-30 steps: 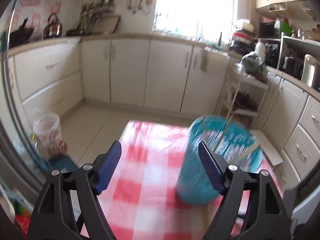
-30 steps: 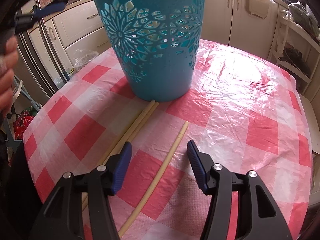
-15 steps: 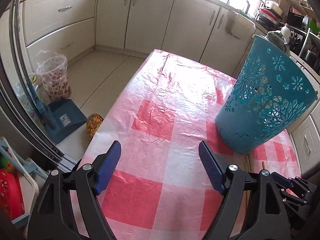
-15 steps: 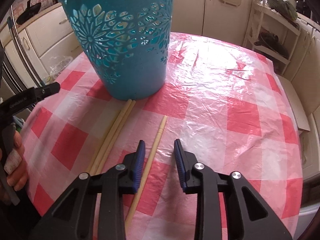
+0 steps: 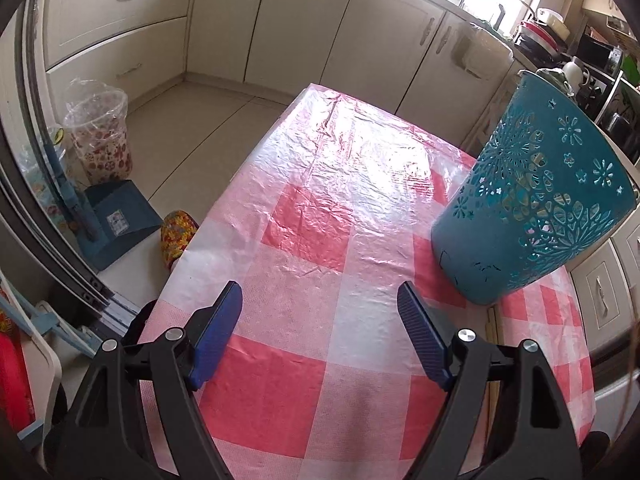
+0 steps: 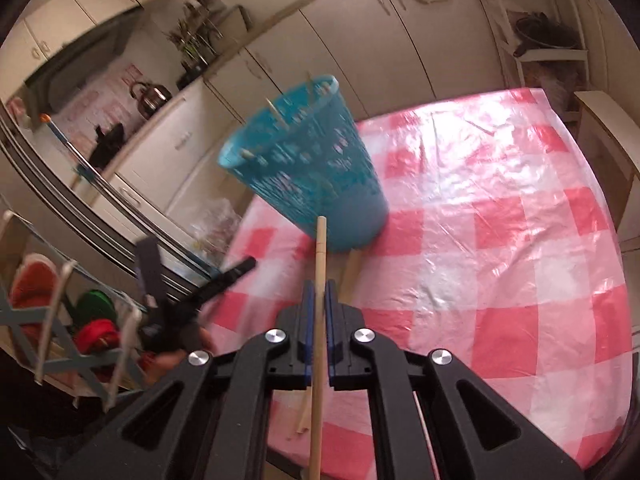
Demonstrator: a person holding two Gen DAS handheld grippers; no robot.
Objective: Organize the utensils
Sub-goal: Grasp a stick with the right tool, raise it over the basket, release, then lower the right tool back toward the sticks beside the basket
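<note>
Right wrist view: right gripper [image 6: 317, 294] pinches a wooden chopstick [image 6: 319, 340], lifted off the checked tablecloth [image 6: 500, 240]; long axis 6–12 o'clock, tip toward the teal basket [image 6: 320, 184] at 12. More chopsticks [image 6: 352, 270] lie beyond at 1 o'clock. Left gripper [image 5: 320, 312] spread, empty; basket at its 2 o'clock.

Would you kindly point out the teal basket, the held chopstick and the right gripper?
Basket [image 6: 344, 216]: right wrist view, lower wall.
Chopstick [image 6: 321, 256]: right wrist view, shaft above the pads.
Right gripper [image 6: 319, 292]: right wrist view, between fingertips.
</note>
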